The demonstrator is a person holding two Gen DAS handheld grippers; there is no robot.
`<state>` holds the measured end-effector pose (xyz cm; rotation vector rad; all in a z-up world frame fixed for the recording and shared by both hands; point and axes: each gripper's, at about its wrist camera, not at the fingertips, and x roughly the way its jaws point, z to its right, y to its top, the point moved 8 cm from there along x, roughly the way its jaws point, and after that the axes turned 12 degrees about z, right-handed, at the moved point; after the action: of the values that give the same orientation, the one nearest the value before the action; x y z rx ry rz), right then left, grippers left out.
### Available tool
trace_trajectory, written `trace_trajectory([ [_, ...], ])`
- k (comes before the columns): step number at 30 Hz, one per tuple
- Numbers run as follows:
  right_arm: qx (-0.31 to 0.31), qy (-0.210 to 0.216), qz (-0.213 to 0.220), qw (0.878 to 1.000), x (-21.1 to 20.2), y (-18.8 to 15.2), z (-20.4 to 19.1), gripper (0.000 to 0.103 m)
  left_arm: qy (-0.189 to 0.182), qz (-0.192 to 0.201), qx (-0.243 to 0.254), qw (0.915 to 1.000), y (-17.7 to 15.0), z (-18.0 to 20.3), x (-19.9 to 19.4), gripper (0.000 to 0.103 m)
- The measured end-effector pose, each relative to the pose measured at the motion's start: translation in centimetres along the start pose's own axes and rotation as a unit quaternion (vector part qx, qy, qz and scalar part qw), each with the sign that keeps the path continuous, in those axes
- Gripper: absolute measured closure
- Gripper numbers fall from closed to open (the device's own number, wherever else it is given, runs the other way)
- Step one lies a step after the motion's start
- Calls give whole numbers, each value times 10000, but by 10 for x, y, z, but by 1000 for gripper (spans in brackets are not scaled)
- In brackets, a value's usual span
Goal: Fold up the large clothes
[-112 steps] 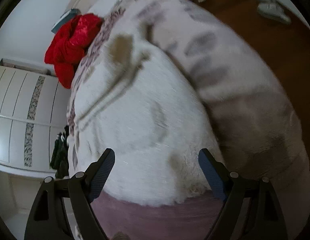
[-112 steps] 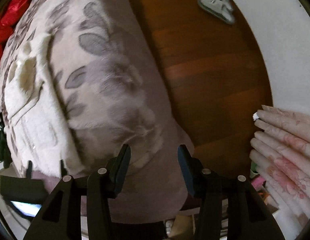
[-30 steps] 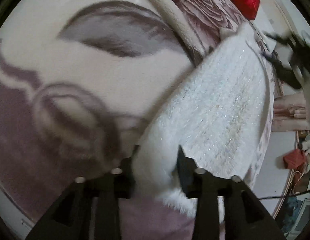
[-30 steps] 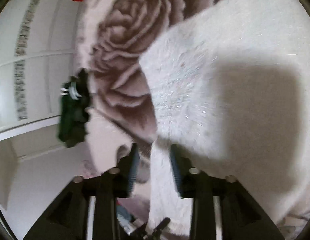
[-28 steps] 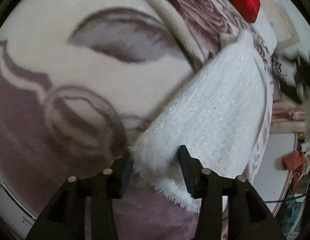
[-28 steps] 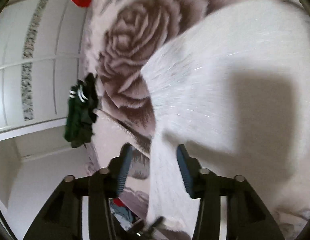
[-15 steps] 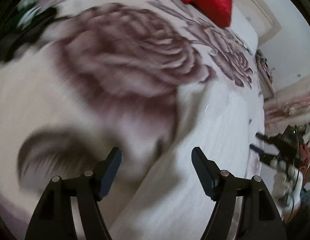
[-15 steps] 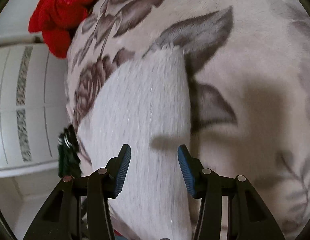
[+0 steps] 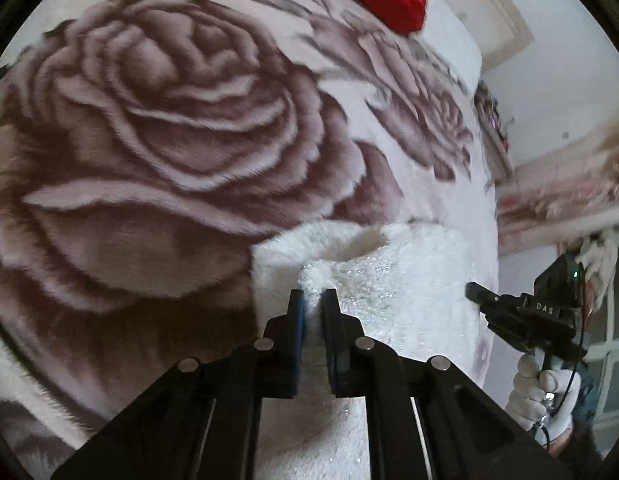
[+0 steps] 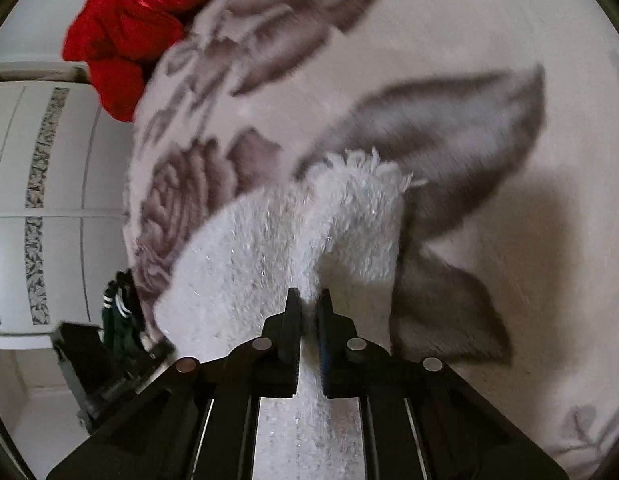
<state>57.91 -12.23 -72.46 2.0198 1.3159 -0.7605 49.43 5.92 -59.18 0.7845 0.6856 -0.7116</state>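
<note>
While both grippers, left gripper point(image 9: 313, 304) and right gripper point(image 10: 307, 304), are just closing and pinching the fluffy white sparkly garment point(image 9: 389, 280) at lower centre on the rose-patterned plush blanket point(image 9: 149, 120), a fold is starting; next, probably lifting together.

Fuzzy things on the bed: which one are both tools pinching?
The white sparkly fluffy garment. Both the left tool and right tool pinch it; the rose-print blanket lies under it and the red cloth lies untouched.

Around the white fluffy garment point(image 9: 389, 280) we find the rose-patterned blanket point(image 9: 157, 128) bare and open on every side, with only the red bundle point(image 10: 125, 28) heaped at its far edge and a dark green item point(image 10: 119, 312) at its wardrobe-side edge.
</note>
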Motion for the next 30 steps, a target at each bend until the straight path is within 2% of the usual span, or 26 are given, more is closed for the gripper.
trace_trajectory([
  [2, -132, 126, 70, 9998, -1, 8, -16, 96, -1, 67, -111, 9999, 9, -10, -5, 96],
  [5, -260, 8, 186, 9995, 10, 21, -24, 97, 268, 105, -94, 9995, 12, -24, 3, 96],
  [8, -125, -307, -176, 9993, 26, 14, -5, 97, 329, -108, -374, 9987, 4, -39, 13, 96],
  [10, 11, -419, -446, 9981, 18, 5, 8, 94, 287, -168, -435, 9985, -7, -42, -2, 95],
  [11, 72, -336, -548, 9979, 7, -1, 12, 93, 252, -210, -385, 9987, -15, -41, -15, 94],
  [12, 130, -234, -618, 9977, -5, -8, 16, 84, 229, -236, -360, 9988, -21, -40, -25, 94],
  [13, 188, -164, -678, 9974, -23, -19, 21, 69, 232, -298, -314, 9988, -34, -40, -39, 91],
  [15, 198, -75, -773, 9968, -58, -50, 34, 53, 268, -466, -236, 9983, -62, -43, -64, 74],
  [16, 184, -78, -876, 9960, -71, -68, 40, 53, 315, -562, -168, 9978, -81, -46, -79, 51],
  [17, 215, -130, -1047, 9942, -91, -97, 51, 53, 367, -629, -141, 9972, -99, -49, -90, 39],
  [19, 477, -116, -1385, 9891, -116, -159, 68, 53, 505, -805, -186, 9953, -132, -58, -104, 39],
  [20, 556, -114, -1507, 9870, -122, -180, 73, 53, 700, -1014, -190, 9922, -159, -68, -110, 39],
  [22, 732, -107, -1803, 9808, -131, -241, 82, 53, 992, -1214, -219, 9874, -193, -83, -115, 39],
  [24, 1014, 39, -2009, 9743, -130, -291, 86, 53, 1028, -1345, -380, 9848, -225, -90, -117, 39],
  [25, 1201, 116, -2103, 9702, -125, -315, 86, 53, 1064, -1363, -447, 9839, -236, -93, -117, 39],
  [27, 1280, 134, -2163, 9678, -116, -343, 85, 53, 1029, -1265, -475, 9855, -252, -89, -117, 40],
  [28, 1230, 45, -2188, 9680, -111, -353, 84, 53, 1030, -1076, -380, 9881, -256, -83, -120, 42],
  [29, 1127, -142, -2161, 9697, -107, -361, 85, 53, 1048, -889, -214, 9903, -256, -76, -125, 71],
  [30, 1016, -329, -1997, 9740, -105, -365, 87, 61, 1026, -809, -153, 9913, -256, -71, -128, 78],
])
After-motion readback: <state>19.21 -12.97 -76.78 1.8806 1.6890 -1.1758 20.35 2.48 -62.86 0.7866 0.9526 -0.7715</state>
